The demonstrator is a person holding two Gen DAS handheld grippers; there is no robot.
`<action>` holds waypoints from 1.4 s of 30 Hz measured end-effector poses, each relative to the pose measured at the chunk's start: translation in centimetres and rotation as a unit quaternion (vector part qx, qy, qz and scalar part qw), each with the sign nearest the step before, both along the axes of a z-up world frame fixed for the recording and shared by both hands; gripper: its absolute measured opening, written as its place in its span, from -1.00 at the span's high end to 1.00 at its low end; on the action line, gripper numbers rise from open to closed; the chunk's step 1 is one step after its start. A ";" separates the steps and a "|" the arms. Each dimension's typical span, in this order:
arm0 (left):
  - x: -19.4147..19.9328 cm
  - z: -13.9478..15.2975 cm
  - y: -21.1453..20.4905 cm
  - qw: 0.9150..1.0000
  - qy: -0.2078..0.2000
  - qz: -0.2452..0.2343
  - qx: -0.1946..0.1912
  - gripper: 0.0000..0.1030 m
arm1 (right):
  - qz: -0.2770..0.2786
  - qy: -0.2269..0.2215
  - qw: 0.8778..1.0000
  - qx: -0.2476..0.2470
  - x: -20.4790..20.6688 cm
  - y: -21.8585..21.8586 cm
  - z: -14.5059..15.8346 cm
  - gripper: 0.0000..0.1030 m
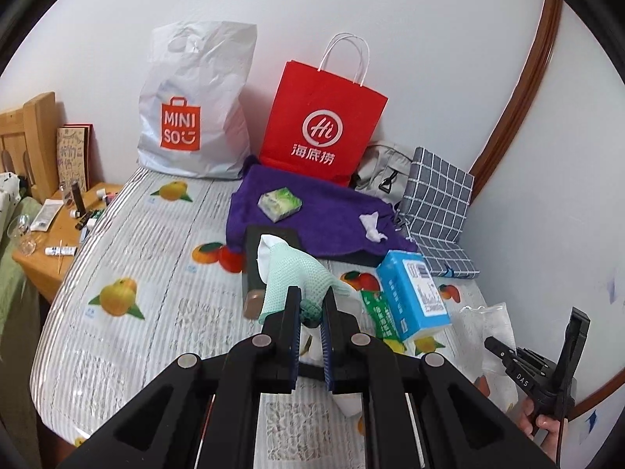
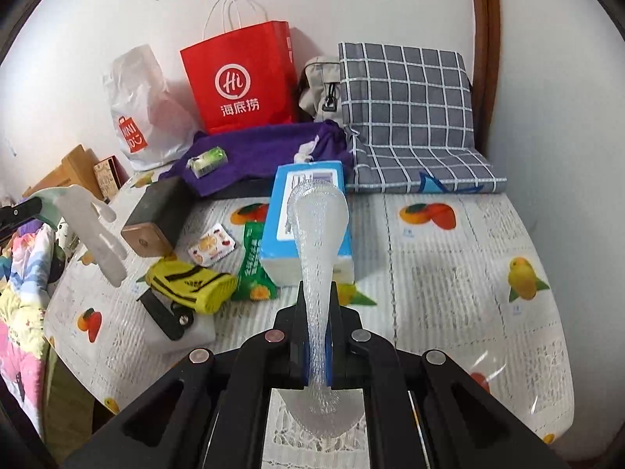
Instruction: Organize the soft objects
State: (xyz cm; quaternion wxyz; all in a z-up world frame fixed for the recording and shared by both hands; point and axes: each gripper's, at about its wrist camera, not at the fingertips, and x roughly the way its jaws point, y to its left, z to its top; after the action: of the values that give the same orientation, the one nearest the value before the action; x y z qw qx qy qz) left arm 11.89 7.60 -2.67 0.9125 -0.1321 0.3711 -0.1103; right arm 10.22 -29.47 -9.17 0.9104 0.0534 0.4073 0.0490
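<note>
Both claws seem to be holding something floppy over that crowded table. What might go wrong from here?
1. The left claw pinches the mint-green glove only at one edge, so it may slip out.
2. The glove's fingers dangle near the dark wood-ended box and might snag it.
3. The clear textured plastic sheet in the right claw droops toward the blue tissue pack, so it may drag across it.
</note>
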 end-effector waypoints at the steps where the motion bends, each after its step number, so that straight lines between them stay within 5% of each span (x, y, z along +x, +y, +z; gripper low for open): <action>1: 0.3 0.1 -0.1 1.000 -0.001 0.000 0.001 0.82 | 0.002 -0.002 1.000 -0.001 0.4 0.1 0.3 0.90; 21: 7.8 2.5 -1.8 0.999 -0.007 0.011 0.030 0.82 | 0.043 -0.032 0.999 0.005 9.8 1.9 3.6 0.90; 42: 18.7 3.1 -3.8 0.999 -0.011 0.018 0.034 0.82 | 0.068 -0.003 0.997 0.041 21.6 3.7 2.0 0.90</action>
State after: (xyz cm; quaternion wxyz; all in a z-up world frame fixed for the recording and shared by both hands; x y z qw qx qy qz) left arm 30.62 3.81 0.42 0.9224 -0.1059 0.3621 -0.0828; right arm 31.87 -25.77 -7.20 0.9031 0.0627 0.4053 0.1275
